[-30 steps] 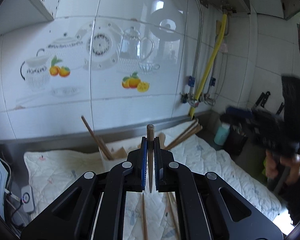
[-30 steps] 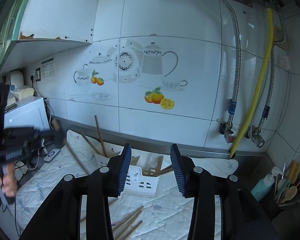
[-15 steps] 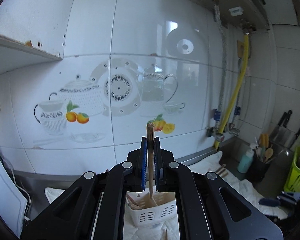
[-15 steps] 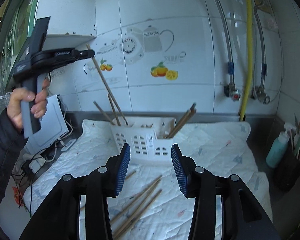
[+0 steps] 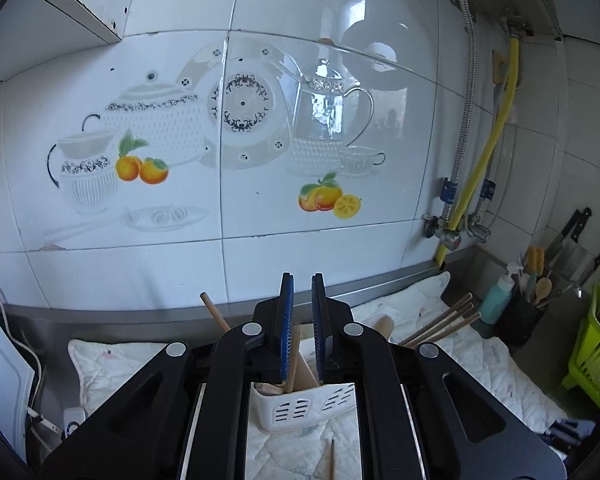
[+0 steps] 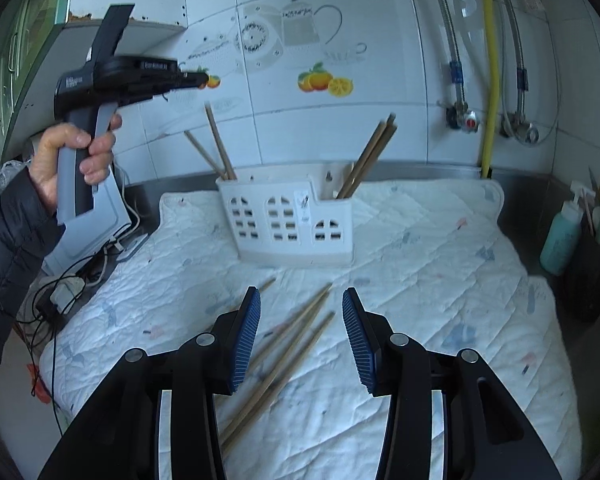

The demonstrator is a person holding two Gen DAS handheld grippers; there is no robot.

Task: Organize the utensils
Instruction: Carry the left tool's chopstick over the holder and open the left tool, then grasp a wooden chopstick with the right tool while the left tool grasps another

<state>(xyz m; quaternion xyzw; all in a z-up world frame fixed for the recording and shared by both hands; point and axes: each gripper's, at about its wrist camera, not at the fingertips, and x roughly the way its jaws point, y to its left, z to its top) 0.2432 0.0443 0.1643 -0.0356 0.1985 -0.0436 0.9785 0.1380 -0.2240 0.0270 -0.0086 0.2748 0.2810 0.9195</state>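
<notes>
While the left tool (image 5: 301, 304) spreads, releasing its chopstick (image 5: 293, 354) into the caddy (image 6: 288, 216), lower the spread, empty right tool (image 6: 300, 320) squarely over 1 loose chopstick (image 6: 284, 356).

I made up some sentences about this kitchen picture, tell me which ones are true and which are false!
1. The white holder stands on the quilted mat. True.
2. The holder has no chopsticks in it. False: chopsticks lean out of its left end and its right end.
3. Loose chopsticks lie on the mat in front of the holder. True.
4. The right gripper is squeezing a chopstick. False: its jaws stand apart with nothing held.
5. A yellow hose runs down the wall. True.
6. The teal bottle lies on the mat. False: it stands upright beside the mat.
</notes>
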